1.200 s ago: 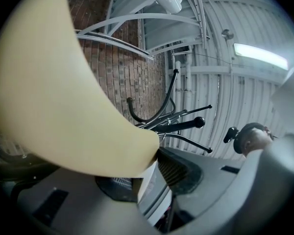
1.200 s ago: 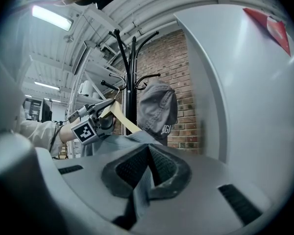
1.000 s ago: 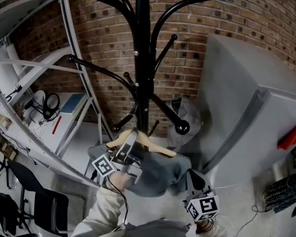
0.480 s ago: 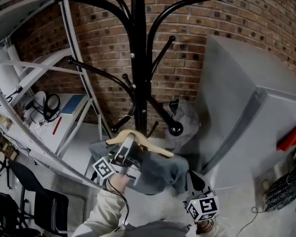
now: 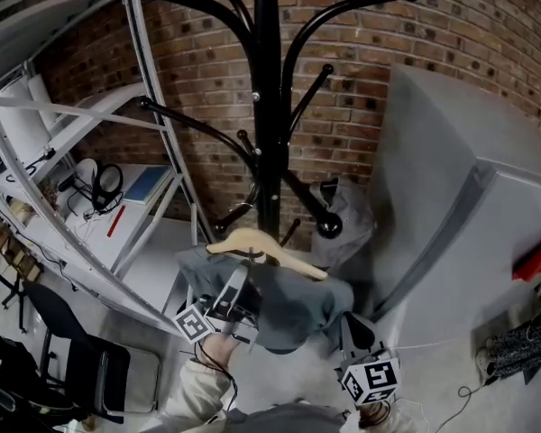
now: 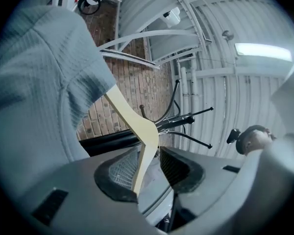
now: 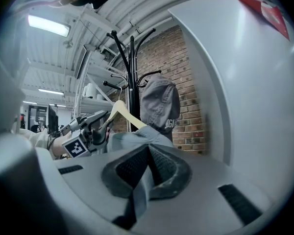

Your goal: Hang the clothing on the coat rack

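Observation:
A wooden hanger [image 5: 263, 247] carries a grey-blue garment [image 5: 293, 303] close to the pole of the black coat rack [image 5: 268, 106]. My left gripper [image 5: 234, 289] sits just below the hanger. In the left gripper view its jaws [image 6: 149, 153] stand wide. The hanger's arm [image 6: 137, 126] passes between them, leaning against the left pad [image 6: 118, 174] with a gap to the other, so it is open. My right gripper [image 5: 359, 336] is shut on a fold of the garment [image 7: 138, 192], low at the garment's right side.
A grey cap [image 5: 339, 211] hangs on a lower peg of the rack. Metal shelving [image 5: 158, 106] slants along the left and holds headphones [image 5: 108, 183]. A large grey panel [image 5: 451, 197] stands at the right, against the brick wall [image 5: 361, 52]. A black chair [image 5: 81, 368] is at lower left.
My left gripper has drawn back a little below the hanger, which stays by the rack's pole with the garment. The right gripper has kept its place.

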Demonstrator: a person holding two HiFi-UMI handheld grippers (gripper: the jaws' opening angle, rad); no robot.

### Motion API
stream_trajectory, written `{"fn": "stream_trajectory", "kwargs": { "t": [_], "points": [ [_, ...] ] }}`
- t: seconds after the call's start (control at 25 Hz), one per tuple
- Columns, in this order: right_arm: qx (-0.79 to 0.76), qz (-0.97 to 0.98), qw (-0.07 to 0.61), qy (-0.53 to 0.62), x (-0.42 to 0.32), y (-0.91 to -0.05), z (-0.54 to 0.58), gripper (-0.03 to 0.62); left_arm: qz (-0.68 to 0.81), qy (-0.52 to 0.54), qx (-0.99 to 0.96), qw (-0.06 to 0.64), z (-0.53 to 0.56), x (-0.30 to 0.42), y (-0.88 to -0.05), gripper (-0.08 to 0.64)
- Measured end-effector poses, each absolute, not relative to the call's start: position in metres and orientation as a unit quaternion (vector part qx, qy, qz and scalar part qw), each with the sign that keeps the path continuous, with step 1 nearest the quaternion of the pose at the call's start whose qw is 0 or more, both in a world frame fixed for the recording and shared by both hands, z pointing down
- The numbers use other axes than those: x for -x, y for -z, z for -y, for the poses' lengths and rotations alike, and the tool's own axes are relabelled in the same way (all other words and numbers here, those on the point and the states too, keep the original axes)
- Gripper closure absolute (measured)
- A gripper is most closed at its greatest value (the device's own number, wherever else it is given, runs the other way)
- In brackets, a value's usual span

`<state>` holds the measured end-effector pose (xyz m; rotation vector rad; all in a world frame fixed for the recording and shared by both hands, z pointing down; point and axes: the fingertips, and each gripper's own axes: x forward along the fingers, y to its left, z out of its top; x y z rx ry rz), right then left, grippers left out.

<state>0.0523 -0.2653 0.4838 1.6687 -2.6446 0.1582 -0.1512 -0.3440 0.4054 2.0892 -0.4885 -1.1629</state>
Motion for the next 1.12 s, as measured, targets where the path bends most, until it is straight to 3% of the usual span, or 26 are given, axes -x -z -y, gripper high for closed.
{"fn": "stream_trajectory", "kwargs": {
  "t": [0.44, 1.12],
  "points": [
    [-0.487, 0.871, 0.002, -0.060, -0.020, -0.490, 0.258, 0.571, 0.303, 0.361, -0.845, 0.250, 0.292, 0.178, -0.426, 0.453],
    [-0.451, 0.890, 0.009, -0.063, 0.005, -0.493, 0.246, 0.571, 0.451, 0.180, -0.858, 0.166, 0.236, 0.184, -0.474, 0.518]
  ]
}}
